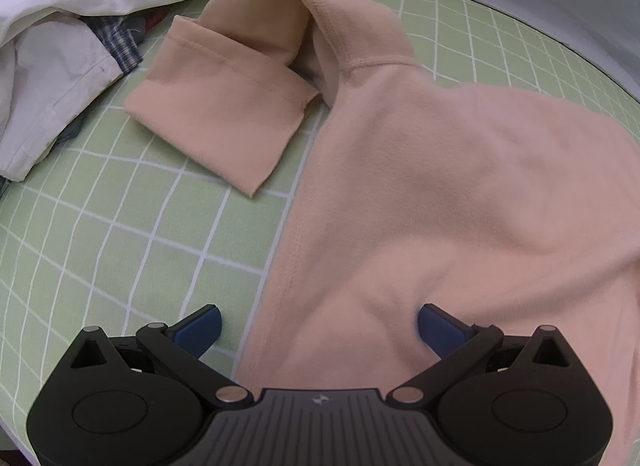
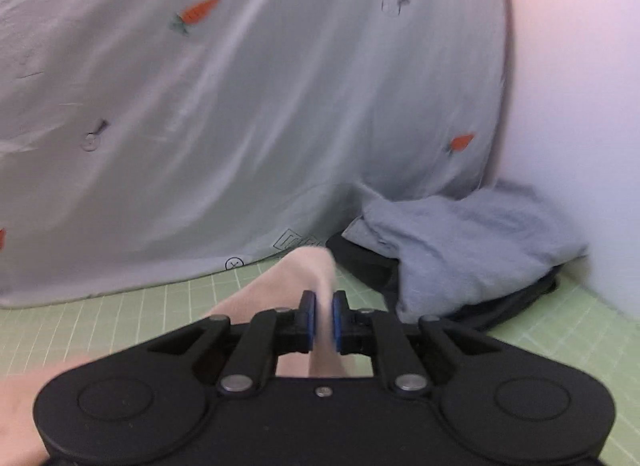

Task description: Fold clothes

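A peach fleece top (image 1: 460,193) lies on the green checked sheet (image 1: 120,225), its left sleeve (image 1: 224,105) bent back on itself toward the body. My left gripper (image 1: 319,330) is open, its blue fingers straddling the top's lower left edge just above the fabric. My right gripper (image 2: 323,320) is shut on a fold of the same peach top (image 2: 304,270), lifted off the green sheet (image 2: 160,306).
A pile of white and plaid clothes (image 1: 60,45) lies at the far left. A grey quilt with carrot prints (image 2: 240,105) rises behind the right gripper. A folded blue-grey garment on a dark one (image 2: 472,250) sits to its right by a pale wall (image 2: 580,105).
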`<state>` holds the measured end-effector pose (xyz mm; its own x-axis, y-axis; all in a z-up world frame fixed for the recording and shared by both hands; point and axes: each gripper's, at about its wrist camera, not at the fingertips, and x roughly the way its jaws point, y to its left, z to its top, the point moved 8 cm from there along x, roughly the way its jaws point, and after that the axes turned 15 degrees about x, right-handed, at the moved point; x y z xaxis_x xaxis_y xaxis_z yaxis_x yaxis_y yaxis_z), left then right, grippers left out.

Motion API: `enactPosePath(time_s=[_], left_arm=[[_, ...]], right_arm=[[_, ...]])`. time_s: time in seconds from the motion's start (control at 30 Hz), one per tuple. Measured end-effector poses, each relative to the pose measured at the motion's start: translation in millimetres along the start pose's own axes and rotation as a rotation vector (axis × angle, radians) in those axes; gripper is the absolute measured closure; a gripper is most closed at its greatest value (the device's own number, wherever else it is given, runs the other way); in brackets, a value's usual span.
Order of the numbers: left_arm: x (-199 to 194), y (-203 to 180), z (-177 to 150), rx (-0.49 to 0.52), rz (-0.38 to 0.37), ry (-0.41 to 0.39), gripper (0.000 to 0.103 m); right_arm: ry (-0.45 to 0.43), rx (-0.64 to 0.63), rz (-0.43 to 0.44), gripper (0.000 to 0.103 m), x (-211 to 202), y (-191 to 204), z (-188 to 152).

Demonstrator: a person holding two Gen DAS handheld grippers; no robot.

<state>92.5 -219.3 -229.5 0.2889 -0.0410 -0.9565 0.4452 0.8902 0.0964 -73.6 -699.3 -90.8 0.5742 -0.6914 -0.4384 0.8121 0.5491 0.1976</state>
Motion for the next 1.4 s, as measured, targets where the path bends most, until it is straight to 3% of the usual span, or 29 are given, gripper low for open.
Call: enactPosePath(time_s=[0.13, 0.2, 0.27, 0.47, 0.53, 0.57, 0.67, 0.73, 0.77, 0.8, 1.1, 1.3, 1.33, 1.4], left_arm=[[-13, -13, -16, 0.039, -0.012, -0.014, 0.000], [-21, -20, -24, 0.073, -0.019, -0.022, 0.000], [-27, -31, -31, 0.123, -0.012, -0.031, 0.000], [-33, -64, -49, 0.192, -0.034, -0.044, 0.000], [-35, -75, -55, 0.212, -0.042, -0.048, 0.000], [-35, -80, -58, 0.223, -0.046, -0.050, 0.000], [-38, -97, -67, 0.254, -0.058, -0.056, 0.000], [-39, -108, -73, 0.275, -0.066, -0.060, 0.000], [-42, -114, -76, 0.270, -0.062, -0.059, 0.000], [-44, -120, -79, 0.255, -0.052, -0.057, 0.000], [-40, -163, -95, 0.028, -0.025, -0.006, 0.000], [-36, -173, -84, -0.064, 0.007, 0.013, 0.000], [-35, -174, -82, -0.079, 0.012, 0.016, 0.000], [-34, -175, -80, -0.096, 0.016, 0.027, 0.000]], right_arm=[[0.134, -0.020, -0.069, 0.093, -35, -26, -63], [0.219, 0.036, -0.076, 0.093, -53, -40, -95], [0.269, 0.014, -0.074, 0.093, -71, -44, -118], [0.351, 0.002, -0.037, 0.092, -100, -46, -140], [0.334, 0.018, -0.037, 0.076, -104, -48, -131], [0.315, 0.031, -0.037, 0.063, -103, -49, -125], [0.266, 0.055, -0.025, 0.053, -92, -55, -100], [0.250, 0.058, -0.007, 0.027, -82, -59, -86], [0.245, 0.058, 0.001, 0.003, -77, -63, -80], [0.243, 0.058, 0.009, 0.000, -72, -67, -75], [0.386, 0.134, 0.078, 0.000, 32, -107, -49], [0.500, 0.138, 0.044, 0.000, 91, -120, -56], [0.520, 0.144, 0.034, 0.001, 97, -122, -58], [0.542, 0.172, 0.024, 0.013, 104, -125, -58]])
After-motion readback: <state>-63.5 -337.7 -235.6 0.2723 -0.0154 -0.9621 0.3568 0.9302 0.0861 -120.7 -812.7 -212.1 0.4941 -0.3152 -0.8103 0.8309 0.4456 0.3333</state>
